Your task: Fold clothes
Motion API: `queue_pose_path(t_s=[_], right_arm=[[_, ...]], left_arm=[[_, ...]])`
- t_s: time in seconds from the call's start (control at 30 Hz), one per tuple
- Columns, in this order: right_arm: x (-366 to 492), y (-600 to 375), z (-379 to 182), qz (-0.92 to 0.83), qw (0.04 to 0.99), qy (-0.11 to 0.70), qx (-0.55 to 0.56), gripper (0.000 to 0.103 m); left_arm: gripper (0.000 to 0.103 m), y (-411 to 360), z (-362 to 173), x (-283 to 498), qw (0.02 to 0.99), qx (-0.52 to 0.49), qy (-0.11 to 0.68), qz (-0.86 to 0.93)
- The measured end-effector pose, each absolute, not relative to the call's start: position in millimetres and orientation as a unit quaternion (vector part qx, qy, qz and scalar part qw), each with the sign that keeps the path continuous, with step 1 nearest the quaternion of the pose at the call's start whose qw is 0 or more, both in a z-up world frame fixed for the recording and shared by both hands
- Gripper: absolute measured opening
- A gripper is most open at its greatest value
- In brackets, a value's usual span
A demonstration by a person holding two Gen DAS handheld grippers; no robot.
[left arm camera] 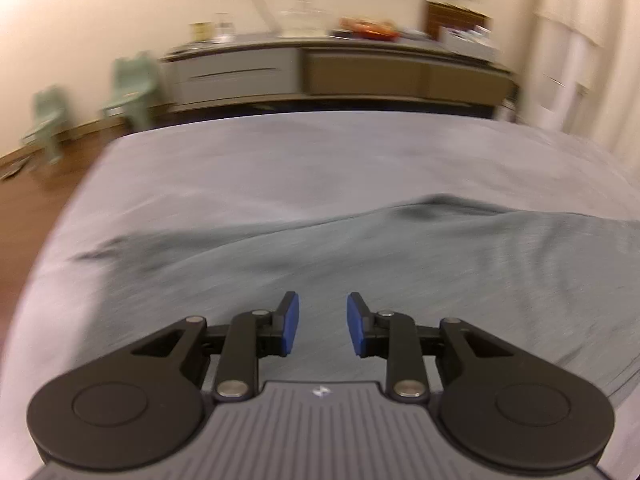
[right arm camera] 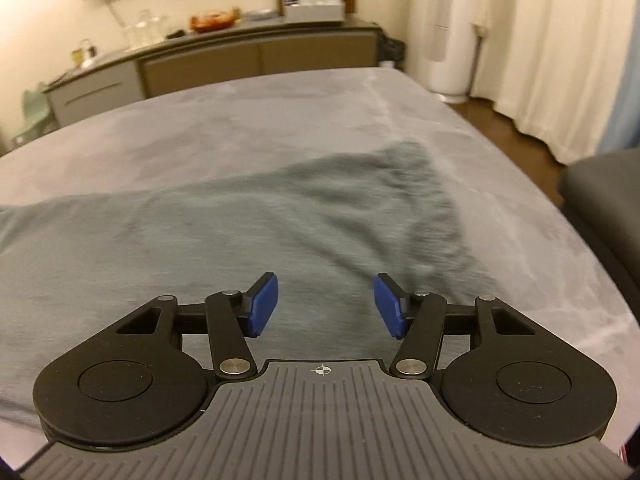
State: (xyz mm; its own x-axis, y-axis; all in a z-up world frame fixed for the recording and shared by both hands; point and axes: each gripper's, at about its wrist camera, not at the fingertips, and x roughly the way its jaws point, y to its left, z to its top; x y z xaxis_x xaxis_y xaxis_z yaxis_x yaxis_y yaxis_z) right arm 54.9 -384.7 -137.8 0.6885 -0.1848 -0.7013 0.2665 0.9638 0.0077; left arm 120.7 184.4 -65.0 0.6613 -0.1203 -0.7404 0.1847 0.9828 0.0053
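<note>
Plainly, both grippers hang over a grey-green garment [left arm camera: 360,256] spread on a bed [left arm camera: 280,152] covered in a paler grey sheet.

From the left wrist camera, the left gripper [left arm camera: 322,322] points down at the cloth with its blue pads [left arm camera: 291,320] standing apart, released, nothing between them. The garment fills the lower part of that view from about 9 o'clock round to 3 o'clock, its far edge running in a wavy line with a dark fold near 1 o'clock. The picture is smeared, so the kind of garment is hard to tell; it is probably a T-shirt.

From the right wrist camera, the right gripper [right arm camera: 325,304] is also released, its pads [right arm camera: 264,304] set wider apart than the left pair, with only cloth showing beneath the gap and no pinch on it. Here the garment [right arm camera: 240,240] reaches up to a blunt corner at about 1 o'clock and runs off the frame at 9 o'clock. Bare sheet lies beyond it from 10 to 3 o'clock.

Past the foot of the bed stands a long sideboard [right arm camera: 224,60] at 12 o'clock, carrying a white box [right arm camera: 314,10] and an orange dish [right arm camera: 212,20]. Two pale green child's chairs [left arm camera: 132,88] sit on the wooden floor at 10 o'clock in the left view. White curtains [right arm camera: 560,60] hang at 2 o'clock in the right view.
</note>
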Motion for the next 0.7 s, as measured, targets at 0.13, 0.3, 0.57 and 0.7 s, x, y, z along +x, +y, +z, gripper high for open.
queue_pose_path(t_s=[0.13, 0.3, 0.57, 0.7], right_arm=[[57, -354, -143, -0.089, 0.922, 0.375, 0.028, 0.059], [40, -318, -146, -0.045, 0.923, 0.381, -0.039, 0.058], [17, -332, -143, -0.007, 0.916, 0.399, -0.036, 0.061], [29, -376, -127, -0.070, 0.924, 0.374, 0.030, 0.058]], left_arm=[[0.027, 118, -94, 179, 0.895, 0.060, 0.430, -0.101], [0.029, 79, -125, 231, 0.893, 0.083, 0.436, -0.077], [0.029, 95, -116, 244, 0.898, 0.038, 0.434, -0.062], [0.031, 119, -101, 202, 0.907, 0.019, 0.412, -0.086]])
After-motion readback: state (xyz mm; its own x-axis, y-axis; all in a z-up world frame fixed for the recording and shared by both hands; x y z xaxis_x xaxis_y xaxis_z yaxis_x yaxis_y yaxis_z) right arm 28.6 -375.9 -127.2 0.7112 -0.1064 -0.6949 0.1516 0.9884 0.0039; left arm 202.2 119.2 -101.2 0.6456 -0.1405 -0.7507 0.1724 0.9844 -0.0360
